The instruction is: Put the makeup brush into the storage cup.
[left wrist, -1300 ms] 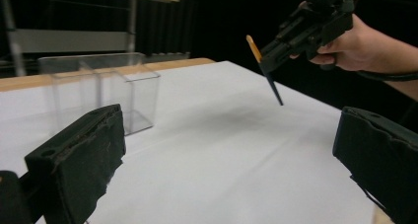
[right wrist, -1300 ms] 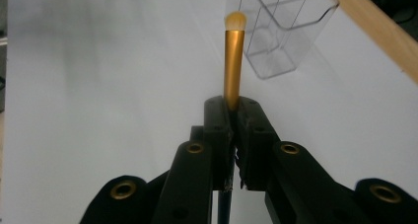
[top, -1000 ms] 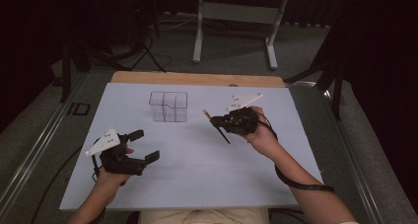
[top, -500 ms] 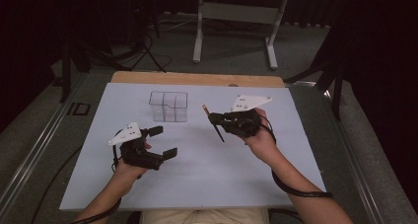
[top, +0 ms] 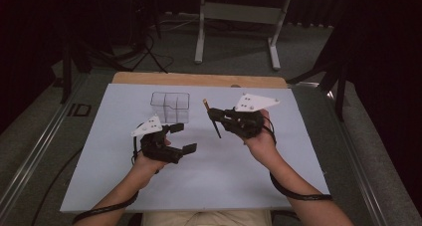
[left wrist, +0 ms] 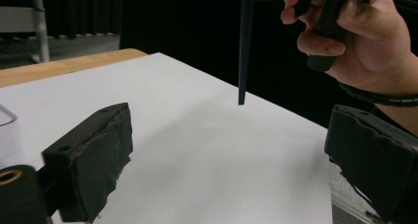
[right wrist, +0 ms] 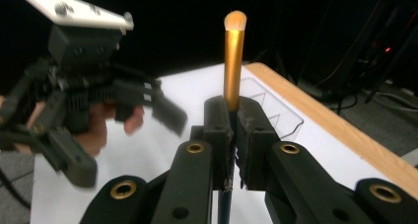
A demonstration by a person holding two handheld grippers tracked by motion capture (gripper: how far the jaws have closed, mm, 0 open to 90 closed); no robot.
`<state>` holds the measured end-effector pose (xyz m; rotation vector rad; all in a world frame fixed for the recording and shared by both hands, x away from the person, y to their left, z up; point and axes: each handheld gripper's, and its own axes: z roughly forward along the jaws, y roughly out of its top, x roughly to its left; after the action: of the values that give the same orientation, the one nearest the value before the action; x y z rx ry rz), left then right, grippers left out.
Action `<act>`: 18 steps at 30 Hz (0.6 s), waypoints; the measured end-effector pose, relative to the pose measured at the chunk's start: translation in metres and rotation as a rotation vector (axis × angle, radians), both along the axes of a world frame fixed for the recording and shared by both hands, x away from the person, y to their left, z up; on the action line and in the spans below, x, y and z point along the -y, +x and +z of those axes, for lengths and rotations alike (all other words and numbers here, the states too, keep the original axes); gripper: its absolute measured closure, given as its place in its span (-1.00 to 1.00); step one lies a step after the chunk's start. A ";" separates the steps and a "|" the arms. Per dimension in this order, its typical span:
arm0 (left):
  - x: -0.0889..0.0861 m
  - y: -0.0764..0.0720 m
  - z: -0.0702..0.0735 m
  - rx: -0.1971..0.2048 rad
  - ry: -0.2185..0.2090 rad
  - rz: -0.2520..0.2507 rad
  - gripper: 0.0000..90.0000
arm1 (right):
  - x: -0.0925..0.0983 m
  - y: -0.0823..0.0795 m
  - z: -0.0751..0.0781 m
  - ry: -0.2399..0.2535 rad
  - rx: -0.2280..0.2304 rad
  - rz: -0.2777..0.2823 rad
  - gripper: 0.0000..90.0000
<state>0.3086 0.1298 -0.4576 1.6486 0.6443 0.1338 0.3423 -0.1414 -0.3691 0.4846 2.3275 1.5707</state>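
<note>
My right gripper (top: 213,114) is shut on a thin brush (top: 214,122) with a black handle, a gold ferrule (right wrist: 233,61) and pale bristles. It holds the brush tilted above the white board (top: 99,156), bristles toward the far side and handle tip (left wrist: 241,86) hanging down. My left gripper (top: 182,138) hovers to the brush's left with wide open jaws. Those jaws have just been closing a little, and nothing is between its pads (left wrist: 98,155). A clear compartment box (top: 170,106) stands behind the left gripper.
The white board lies on a wooden tabletop (top: 199,79) whose far edge shows beyond it. Grey carpet, a metal stand (top: 236,17) and black cables are past the table. The board's near half is bare.
My left gripper has moved right and toward the far side, closer to the brush. The right gripper has shifted slightly and still holds the brush.
</note>
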 end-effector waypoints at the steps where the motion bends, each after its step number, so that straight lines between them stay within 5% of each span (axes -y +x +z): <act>1: 0.002 0.001 0.000 -0.005 -0.002 -0.004 -0.84 | -0.001 0.000 0.001 0.007 0.008 -0.004 0.87; 18: 0.039 0.015 -0.009 -0.024 -0.006 -0.057 0.00 | -0.013 -0.006 0.002 0.079 0.015 0.033 0.87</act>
<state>0.3233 0.0908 -0.4665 1.6636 0.6145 0.0715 0.3360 -0.1280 -0.3674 0.4528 2.2804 1.6815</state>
